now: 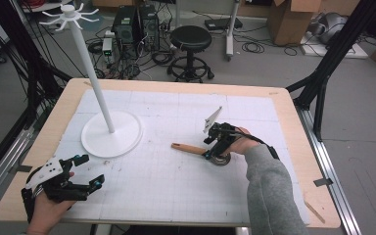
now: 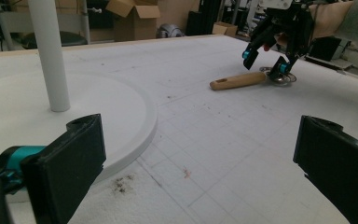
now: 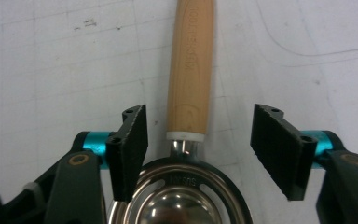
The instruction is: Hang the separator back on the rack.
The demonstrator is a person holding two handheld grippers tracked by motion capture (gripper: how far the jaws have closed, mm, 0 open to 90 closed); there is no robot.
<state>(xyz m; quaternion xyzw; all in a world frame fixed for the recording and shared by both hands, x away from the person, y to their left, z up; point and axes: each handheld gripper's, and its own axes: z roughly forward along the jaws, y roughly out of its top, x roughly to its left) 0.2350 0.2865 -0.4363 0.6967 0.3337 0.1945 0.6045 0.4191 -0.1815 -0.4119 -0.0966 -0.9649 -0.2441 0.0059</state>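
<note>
A scoop with a light wooden handle (image 1: 188,148) (image 3: 190,65) and a round metal head (image 3: 182,196) lies flat on the white mat, right of centre. My right gripper (image 1: 214,149) (image 3: 198,140) points down over it. Its jaws stand on either side of the neck where handle meets head, with a gap at each pad, so it is open. In the left gripper view the scoop (image 2: 237,80) lies far off under the right gripper (image 2: 265,63). My left gripper (image 1: 92,170) (image 2: 196,154) rests near the front left corner, open wide and holding nothing.
A white stand with a round base (image 1: 111,133) (image 2: 98,107) and a tall pole (image 1: 90,68) topped by hooks occupies the mat's left side. The wooden table edge (image 1: 176,85) frames the mat. A stool (image 1: 191,39), computers and boxes sit on the floor beyond.
</note>
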